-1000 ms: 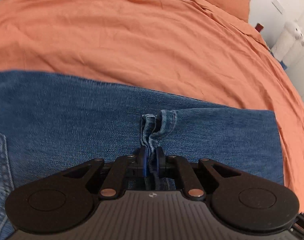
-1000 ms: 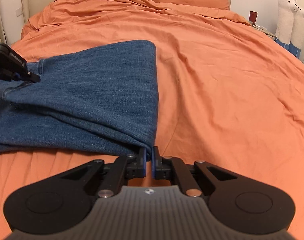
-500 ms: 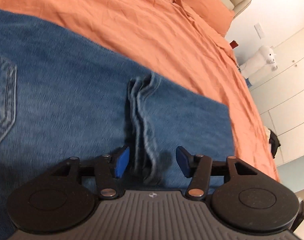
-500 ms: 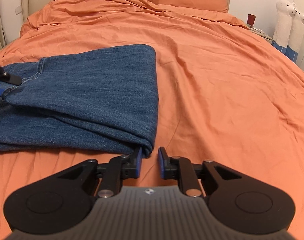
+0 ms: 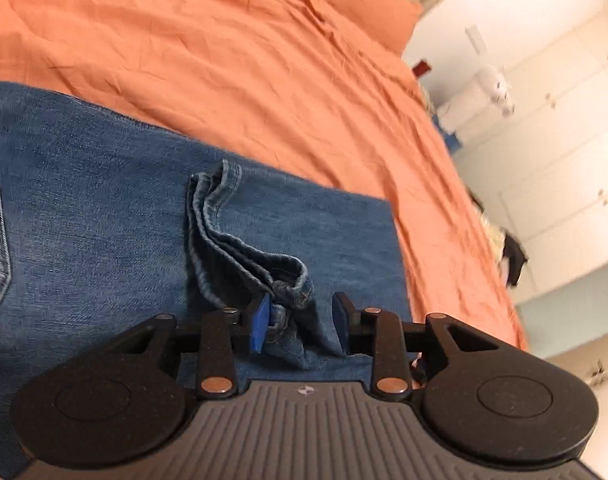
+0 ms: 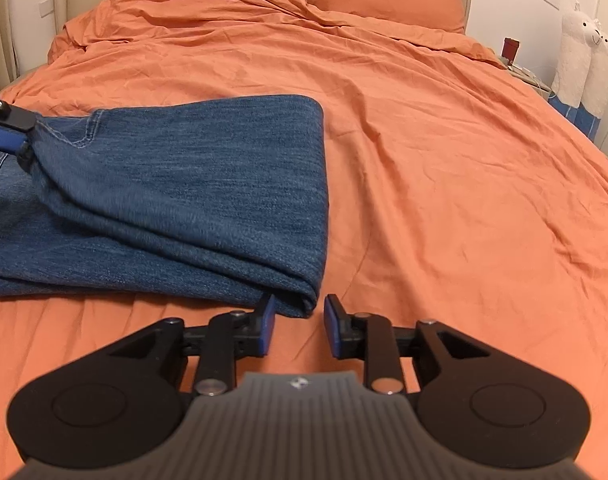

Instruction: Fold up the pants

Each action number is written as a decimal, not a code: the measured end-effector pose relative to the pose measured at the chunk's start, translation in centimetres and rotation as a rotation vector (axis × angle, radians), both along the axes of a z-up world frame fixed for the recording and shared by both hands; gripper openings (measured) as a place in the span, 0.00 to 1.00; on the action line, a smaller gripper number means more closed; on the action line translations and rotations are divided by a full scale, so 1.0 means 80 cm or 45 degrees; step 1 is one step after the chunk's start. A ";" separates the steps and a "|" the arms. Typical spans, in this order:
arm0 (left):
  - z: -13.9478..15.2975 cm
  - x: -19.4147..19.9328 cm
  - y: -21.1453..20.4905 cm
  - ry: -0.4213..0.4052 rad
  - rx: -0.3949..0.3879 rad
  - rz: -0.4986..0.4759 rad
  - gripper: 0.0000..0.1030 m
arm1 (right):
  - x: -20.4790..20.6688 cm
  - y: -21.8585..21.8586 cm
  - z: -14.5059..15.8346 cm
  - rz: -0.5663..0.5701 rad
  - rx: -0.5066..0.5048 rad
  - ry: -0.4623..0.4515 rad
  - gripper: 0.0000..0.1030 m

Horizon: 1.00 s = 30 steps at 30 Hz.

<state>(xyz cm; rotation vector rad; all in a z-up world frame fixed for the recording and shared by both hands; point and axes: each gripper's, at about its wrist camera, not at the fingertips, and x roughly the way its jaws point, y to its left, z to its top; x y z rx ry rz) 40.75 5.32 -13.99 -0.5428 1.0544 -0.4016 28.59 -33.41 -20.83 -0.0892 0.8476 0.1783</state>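
Denim pants (image 6: 183,184) lie folded on wrinkled orange bedding (image 6: 424,160), both grippers' jaws parted, gripping nothing.

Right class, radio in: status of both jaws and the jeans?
Left gripper open, jaws just narrowing, hem bunch between them. Right gripper open, just widening, off the fold. Blue denim jeans folded on orange duvet. Nothing in the way.

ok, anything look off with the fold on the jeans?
Yes. In the left wrist view the hem of the folded-over leg lies bunched and twisted on the jeans instead of flat. It sits between the left gripper jaws, which have just been closing and are not clamped on it.
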 end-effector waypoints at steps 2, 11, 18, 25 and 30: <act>-0.007 0.008 -0.010 0.082 0.149 -0.023 0.36 | -0.001 0.000 0.000 -0.006 0.003 -0.002 0.23; -0.034 0.003 -0.023 0.160 0.405 -0.022 0.41 | -0.010 -0.003 0.017 -0.001 0.008 -0.038 0.23; -0.002 -0.009 -0.028 -0.002 0.415 0.014 0.40 | 0.005 0.012 0.045 0.055 0.044 -0.114 0.18; -0.040 -0.007 -0.045 0.064 0.550 -0.002 0.38 | 0.034 0.057 0.018 0.136 0.105 -0.003 0.12; -0.047 -0.008 -0.047 0.074 0.572 0.014 0.42 | 0.034 0.069 0.004 0.168 0.041 0.048 0.12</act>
